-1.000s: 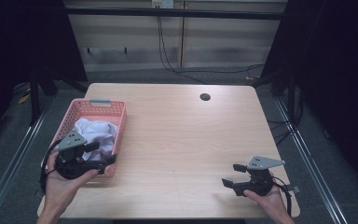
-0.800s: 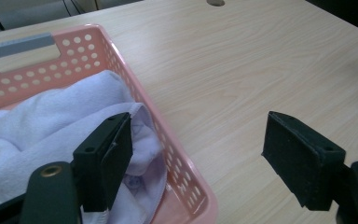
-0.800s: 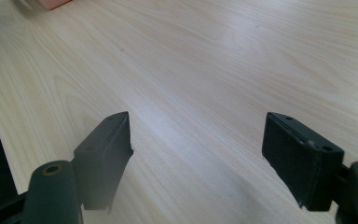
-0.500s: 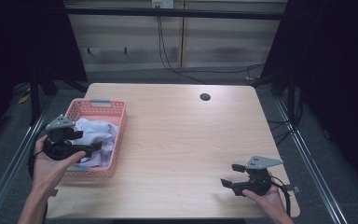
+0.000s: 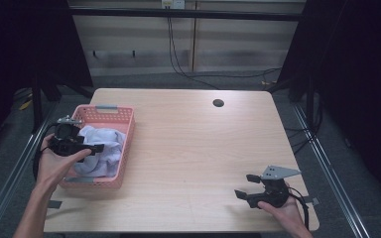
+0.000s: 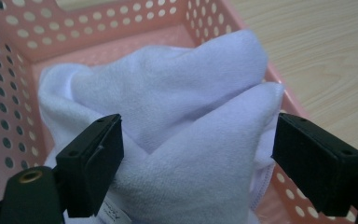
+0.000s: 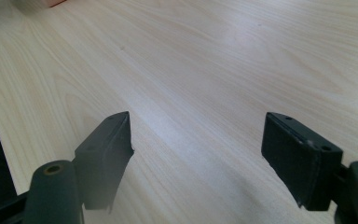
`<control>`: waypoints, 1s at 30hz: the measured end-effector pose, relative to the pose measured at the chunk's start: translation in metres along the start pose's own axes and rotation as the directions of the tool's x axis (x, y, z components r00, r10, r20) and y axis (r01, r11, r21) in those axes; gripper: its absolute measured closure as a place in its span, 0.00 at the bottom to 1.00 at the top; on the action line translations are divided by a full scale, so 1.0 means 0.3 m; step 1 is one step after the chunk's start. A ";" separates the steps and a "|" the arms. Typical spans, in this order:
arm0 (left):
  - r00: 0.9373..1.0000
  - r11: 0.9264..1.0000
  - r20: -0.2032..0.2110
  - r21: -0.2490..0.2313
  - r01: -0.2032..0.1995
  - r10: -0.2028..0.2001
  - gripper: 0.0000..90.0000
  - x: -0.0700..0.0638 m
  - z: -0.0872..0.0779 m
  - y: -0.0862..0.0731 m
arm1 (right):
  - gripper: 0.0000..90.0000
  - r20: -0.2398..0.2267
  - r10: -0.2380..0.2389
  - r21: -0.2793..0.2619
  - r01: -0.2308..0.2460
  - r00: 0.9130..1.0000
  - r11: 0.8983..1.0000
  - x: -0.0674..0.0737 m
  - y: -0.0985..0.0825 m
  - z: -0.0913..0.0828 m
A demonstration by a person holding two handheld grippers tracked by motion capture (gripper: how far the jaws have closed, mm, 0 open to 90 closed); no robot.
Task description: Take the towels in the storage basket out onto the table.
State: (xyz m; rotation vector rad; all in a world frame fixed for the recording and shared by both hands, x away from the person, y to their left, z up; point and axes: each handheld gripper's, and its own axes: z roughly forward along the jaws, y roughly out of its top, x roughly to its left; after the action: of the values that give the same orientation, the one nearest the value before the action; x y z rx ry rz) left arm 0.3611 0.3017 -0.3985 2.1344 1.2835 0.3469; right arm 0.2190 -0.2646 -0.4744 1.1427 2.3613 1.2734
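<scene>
Honestly it's barely started: the white towel sits bunched in the pink basket, the left gripper has just been opening, spread around a fold without pinching, and the right gripper idles open over bare table.

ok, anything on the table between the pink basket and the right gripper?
Nothing: high view shows bare wood from the pink basket to the right gripper.

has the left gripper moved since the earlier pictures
Yes. The left gripper has shifted from the near end of the pink perforated plastic basket toward its far end, over the white cloth.
</scene>
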 end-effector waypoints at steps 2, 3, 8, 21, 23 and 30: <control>1.000 0.999 -0.011 0.038 -0.011 0.012 0.18 0.003 0.024 -0.003 | 0.27 -0.001 0.000 0.000 0.000 1.000 1.000 -0.001 0.000 0.001; 1.000 0.999 -0.004 0.054 -0.003 0.003 0.18 0.007 0.033 -0.004 | 0.27 -0.001 0.003 0.002 -0.003 1.000 1.000 0.000 0.000 0.002; 1.000 0.988 0.000 0.152 -0.005 0.005 0.17 0.012 0.092 -0.001 | 0.27 -0.010 -0.002 0.009 0.002 1.000 1.000 0.003 0.000 0.005; 1.000 0.955 0.017 0.295 0.019 -0.025 0.08 0.042 0.187 -0.001 | 0.27 -0.015 -0.007 0.011 0.007 1.000 1.000 0.004 -0.001 0.002; 1.000 0.949 0.020 0.316 0.012 -0.019 0.05 0.039 0.198 -0.001 | 0.27 -0.015 -0.006 0.013 0.006 1.000 1.000 0.003 -0.001 0.003; 1.000 0.916 0.026 0.401 -0.023 0.014 0.00 0.029 0.244 0.010 | 0.27 -0.019 -0.012 0.016 0.013 1.000 1.000 0.006 0.000 0.005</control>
State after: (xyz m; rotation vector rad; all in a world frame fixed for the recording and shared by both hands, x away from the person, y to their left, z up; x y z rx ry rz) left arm 0.4050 0.2811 -0.4540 2.4822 1.4174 0.0654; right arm 0.2185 -0.2622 -0.4750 1.1236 2.3931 1.2691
